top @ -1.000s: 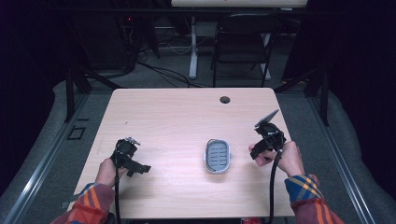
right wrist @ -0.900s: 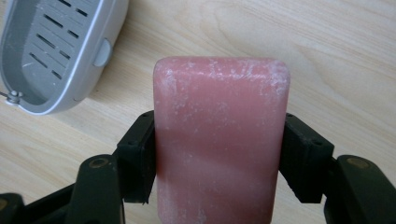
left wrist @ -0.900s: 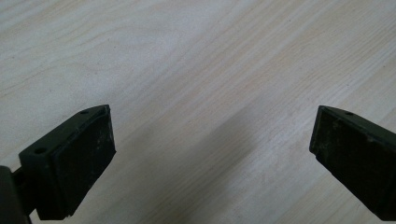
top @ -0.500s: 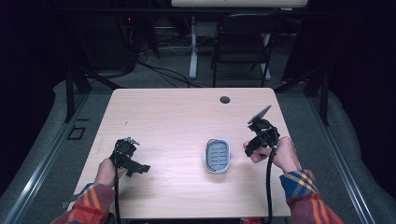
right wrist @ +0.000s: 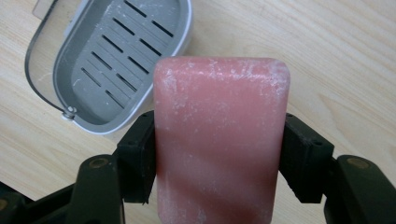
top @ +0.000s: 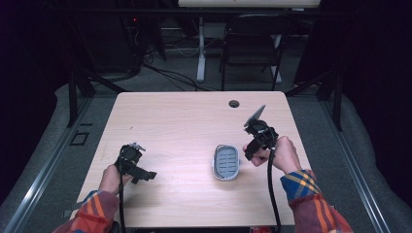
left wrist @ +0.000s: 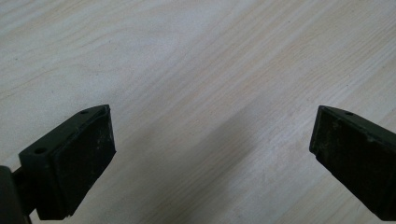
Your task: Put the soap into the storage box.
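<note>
Where soap point(right wrist: 219, 140) looms, apparently empty dish point(right wrist: 116, 60).

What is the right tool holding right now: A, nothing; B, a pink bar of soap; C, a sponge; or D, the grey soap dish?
B: in the right gripper view the right tool has both jaws pressed against a pink bar of soap, while the grey soap dish lies empty on the table beyond it.

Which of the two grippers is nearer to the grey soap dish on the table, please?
Right. The right gripper, clamping a pink soap bar, hovers just beside the soap dish; the left gripper sits well across the table, jaws open.
</note>
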The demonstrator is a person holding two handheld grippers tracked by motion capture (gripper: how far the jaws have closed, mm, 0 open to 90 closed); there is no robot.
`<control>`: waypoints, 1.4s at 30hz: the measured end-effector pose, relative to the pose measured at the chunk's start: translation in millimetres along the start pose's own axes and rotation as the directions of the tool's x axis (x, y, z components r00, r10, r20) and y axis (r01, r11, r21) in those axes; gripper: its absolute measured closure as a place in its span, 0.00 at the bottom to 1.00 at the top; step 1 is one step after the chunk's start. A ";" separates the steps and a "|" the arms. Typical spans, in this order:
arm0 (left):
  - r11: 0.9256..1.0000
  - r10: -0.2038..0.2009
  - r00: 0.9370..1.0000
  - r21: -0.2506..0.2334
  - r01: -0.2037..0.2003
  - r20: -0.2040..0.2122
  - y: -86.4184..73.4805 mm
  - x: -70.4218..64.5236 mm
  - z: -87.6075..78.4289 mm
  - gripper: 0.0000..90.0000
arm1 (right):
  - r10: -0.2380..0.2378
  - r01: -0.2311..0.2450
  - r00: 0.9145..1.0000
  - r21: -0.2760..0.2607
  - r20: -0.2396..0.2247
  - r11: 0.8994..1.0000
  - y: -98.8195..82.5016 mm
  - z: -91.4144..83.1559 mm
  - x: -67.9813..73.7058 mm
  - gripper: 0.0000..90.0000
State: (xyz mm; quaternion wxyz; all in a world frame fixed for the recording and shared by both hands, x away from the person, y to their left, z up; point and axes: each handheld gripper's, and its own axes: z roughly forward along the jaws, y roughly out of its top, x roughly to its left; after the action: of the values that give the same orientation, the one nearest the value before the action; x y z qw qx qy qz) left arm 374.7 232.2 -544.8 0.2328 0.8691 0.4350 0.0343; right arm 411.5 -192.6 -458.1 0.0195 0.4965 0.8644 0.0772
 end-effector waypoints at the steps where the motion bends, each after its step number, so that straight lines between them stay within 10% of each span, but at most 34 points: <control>1: 1.000 0.001 1.000 0.000 -0.001 0.000 0.1 -0.4 -0.4 0.00 | -0.007 0.007 1.000 0.004 0.005 1.000 2.0 -0.4 2.9 0.41; 42: 1.000 0.019 1.000 -0.001 -0.019 -0.015 -0.2 -3.1 -0.5 0.00 | -0.084 0.085 0.996 0.059 -0.014 0.995 43.0 17.9 37.8 0.41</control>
State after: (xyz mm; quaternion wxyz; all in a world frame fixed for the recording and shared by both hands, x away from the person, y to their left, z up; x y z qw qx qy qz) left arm 372.5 230.1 -543.9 0.2297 0.8728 0.4284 0.0435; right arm 431.1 -136.7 -467.5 0.0028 0.4595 0.8866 0.0534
